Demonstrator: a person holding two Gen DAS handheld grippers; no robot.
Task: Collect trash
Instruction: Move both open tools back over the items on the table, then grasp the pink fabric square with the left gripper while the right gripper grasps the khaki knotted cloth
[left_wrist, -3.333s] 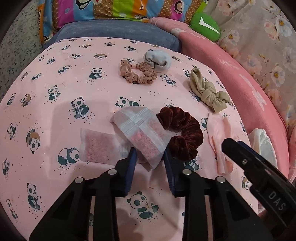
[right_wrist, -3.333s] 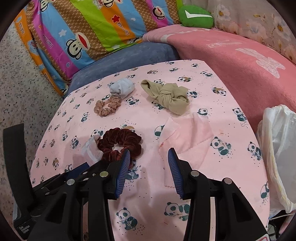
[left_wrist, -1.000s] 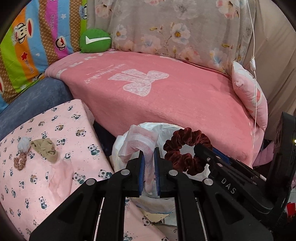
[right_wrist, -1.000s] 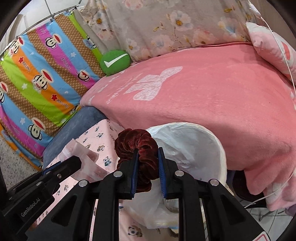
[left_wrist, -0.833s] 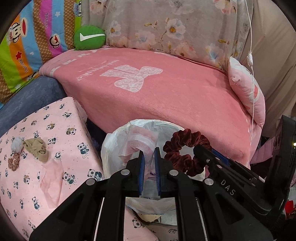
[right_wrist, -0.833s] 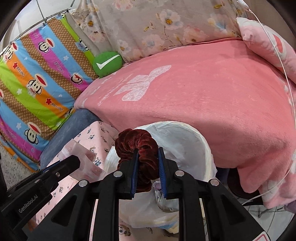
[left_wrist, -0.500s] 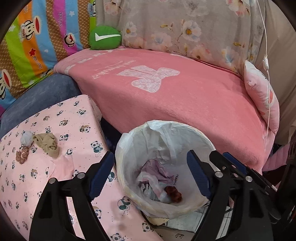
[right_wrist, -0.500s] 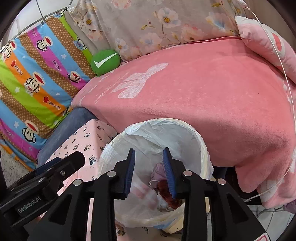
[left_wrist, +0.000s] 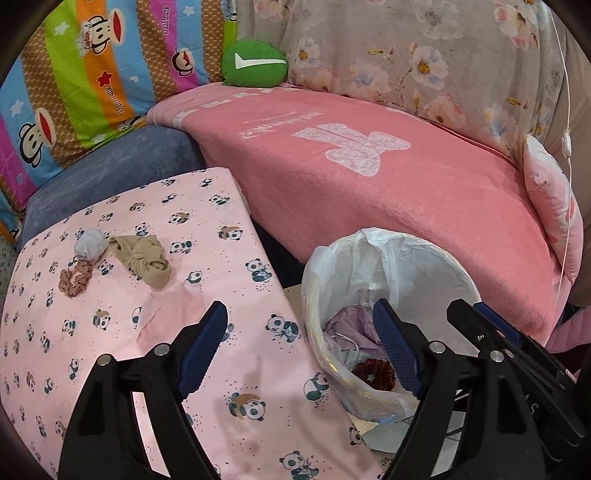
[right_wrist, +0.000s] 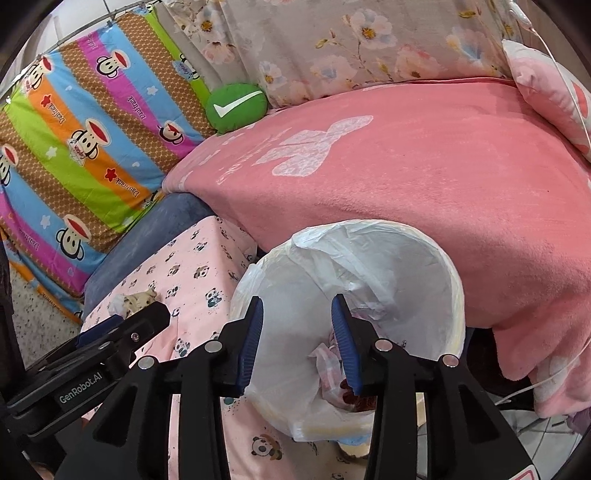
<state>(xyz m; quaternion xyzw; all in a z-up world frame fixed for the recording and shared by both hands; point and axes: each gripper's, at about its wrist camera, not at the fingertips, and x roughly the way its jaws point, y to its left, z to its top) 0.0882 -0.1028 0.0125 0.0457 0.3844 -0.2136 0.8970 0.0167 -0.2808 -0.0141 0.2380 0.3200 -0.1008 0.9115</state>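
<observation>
Both grippers tilt down over bin (right_wrist: 424, 258) — jaws apart, empty.

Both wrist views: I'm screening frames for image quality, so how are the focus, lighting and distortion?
Left wrist view: sharp, evenly lit; soft shadows of the open left gripper on the panda sheet; fisheye bends the pink blanket, corners black. Right wrist view: equally sharp, no glare; the bin liner bright but not blown out, same barrel curvature.
</observation>
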